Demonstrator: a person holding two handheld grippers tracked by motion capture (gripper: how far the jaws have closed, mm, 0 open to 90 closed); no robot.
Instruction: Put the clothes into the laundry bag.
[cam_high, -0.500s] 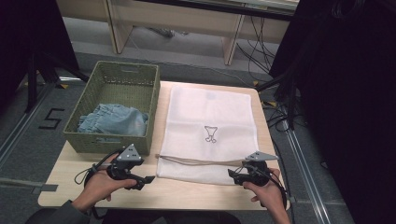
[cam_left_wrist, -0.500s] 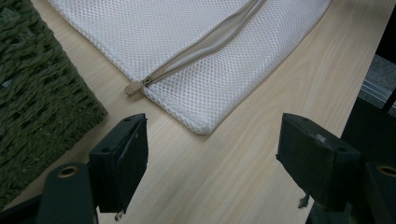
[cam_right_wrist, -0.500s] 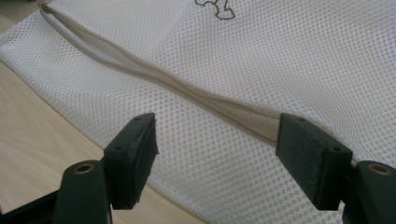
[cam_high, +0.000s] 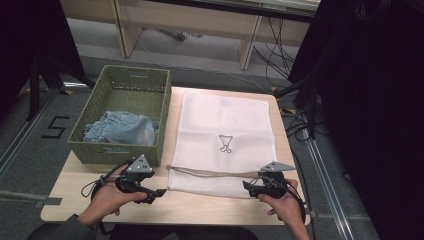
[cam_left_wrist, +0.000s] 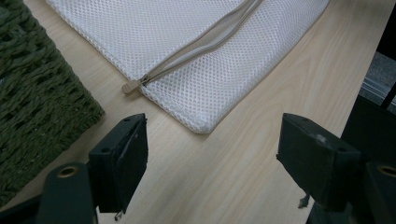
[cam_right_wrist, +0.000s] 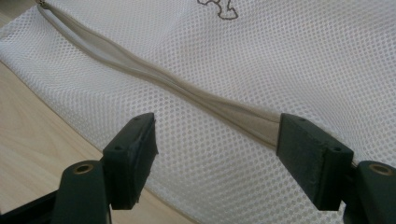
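A white mesh laundry bag (cam_high: 225, 135) lies flat on the wooden table, with a small drawing at its middle. Its beige zipper (cam_high: 210, 172) runs along the near edge and looks closed. The zipper pull (cam_left_wrist: 130, 87) sits at the bag's left end, close to the basket. My left gripper (cam_high: 156, 192) rests open on the table just short of the bag's near left corner (cam_left_wrist: 201, 125). My right gripper (cam_high: 248, 186) is open at the bag's near right part, its jaws standing either side of the zipper (cam_right_wrist: 187, 93) over the mesh, holding nothing.
A green woven basket (cam_high: 150, 90) stands at the table's left with folded denim cloth (cam_high: 122, 127) inside; its wall (cam_left_wrist: 37, 93) is close to my left gripper. Bare wood (cam_high: 200, 205) runs along the front edge. Dark curtains hang at the right.
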